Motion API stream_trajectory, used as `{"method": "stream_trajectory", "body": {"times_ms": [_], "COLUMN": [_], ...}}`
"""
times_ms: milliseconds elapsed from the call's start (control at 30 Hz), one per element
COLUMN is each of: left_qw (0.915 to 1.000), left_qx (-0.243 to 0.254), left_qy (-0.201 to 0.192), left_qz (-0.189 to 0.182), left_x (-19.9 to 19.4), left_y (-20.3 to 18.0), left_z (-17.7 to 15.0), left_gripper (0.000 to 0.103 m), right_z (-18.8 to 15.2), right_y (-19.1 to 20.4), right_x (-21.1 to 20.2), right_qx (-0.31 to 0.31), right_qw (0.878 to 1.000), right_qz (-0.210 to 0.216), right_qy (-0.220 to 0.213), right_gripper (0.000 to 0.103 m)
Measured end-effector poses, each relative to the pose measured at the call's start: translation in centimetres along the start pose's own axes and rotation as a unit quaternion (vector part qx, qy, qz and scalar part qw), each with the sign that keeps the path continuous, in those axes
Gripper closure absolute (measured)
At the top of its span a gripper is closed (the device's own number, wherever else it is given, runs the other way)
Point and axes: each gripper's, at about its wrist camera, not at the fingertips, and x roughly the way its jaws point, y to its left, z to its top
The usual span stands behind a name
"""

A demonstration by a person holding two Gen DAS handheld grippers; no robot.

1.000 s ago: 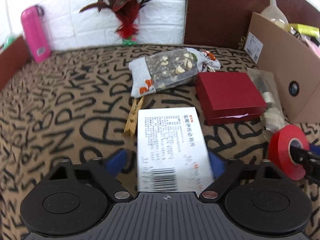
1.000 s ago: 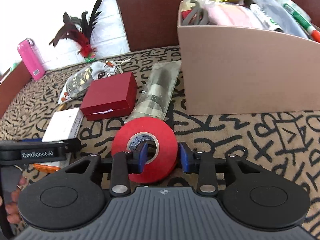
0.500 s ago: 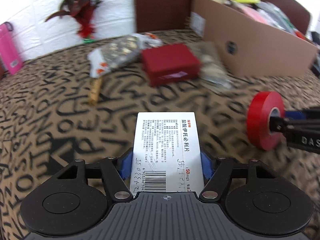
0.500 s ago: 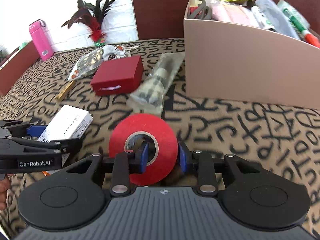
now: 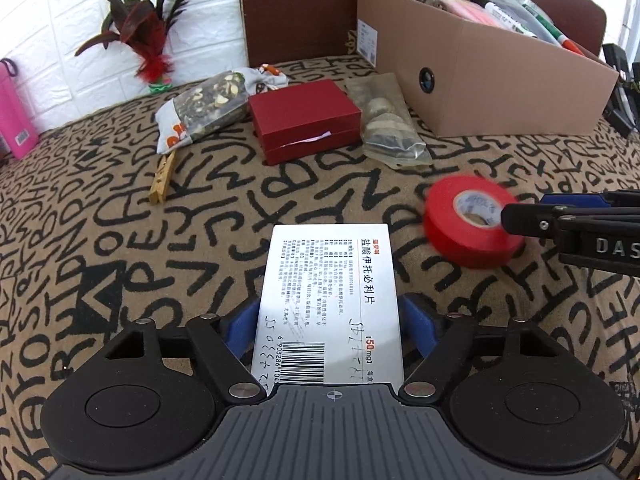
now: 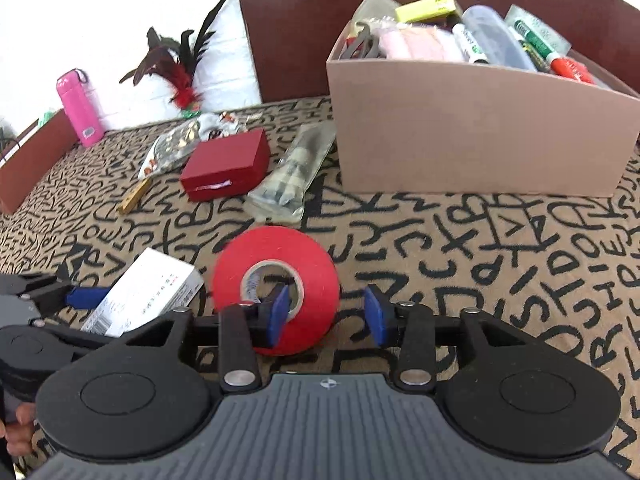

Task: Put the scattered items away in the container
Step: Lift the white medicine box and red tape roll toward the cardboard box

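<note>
Mid-carry: left gripper (image 5: 327, 320) fingers clamped on medicine box (image 5: 330, 300), right gripper (image 6: 326, 312) fingers apart with one inside the red tape roll (image 6: 276, 288), tape likely unheld; next we lift both into cardboard box (image 6: 480, 128), upper right.

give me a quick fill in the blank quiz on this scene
1. The left gripper is shut on a ___ box.
2. The tape is ___ in colour.
3. The right gripper is ___, with one finger inside the tape's core.

Missing words: white; red; open
</note>
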Motion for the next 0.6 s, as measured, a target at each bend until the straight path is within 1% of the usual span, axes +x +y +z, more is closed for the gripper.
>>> {"method": "stream_trajectory", "body": {"times_ms": [67,333,400,433,500,600], "left_qw": [1.0000,1.0000,1.0000,1.0000,1.0000,1.0000], "left_qx": [0.002,0.001,0.002,0.003,0.004,0.005], "left_qy": [-0.003,-0.006,-0.005,-0.005,-0.005,-0.006], "left_qz": [0.001,0.002,0.001,0.000,-0.001,0.001], "left_x": [0.1,0.2,0.2,0.2,0.3,0.3], "left_y": [-0.1,-0.1,-0.1,0.0,0.0,-0.1], "left_z": [0.0,0.0,0.0,0.0,0.0,0.0], "left_gripper": [0.020,0.018,0.019,0.021,0.021,0.017], "right_z": [0.1,0.6,0.6,0.6,0.7,0.8], "right_y": [0.2,0.0,0.0,0.0,0.1,0.3], "right_x": [0.5,1.8,2.7,3.0,3.3,3.5], "right_qx": [-0.003,0.022,0.023,0.025,0.024,0.014], "right_qw": [1.000,1.000,1.000,0.999,0.999,1.000], "right_qz": [-0.001,0.010,0.007,0.007,0.005,0.001], "right_qy": [0.004,0.008,0.017,0.018,0.022,0.027], "right_gripper": [0.055,0.055,0.056,0.056,0.056,0.056]}}
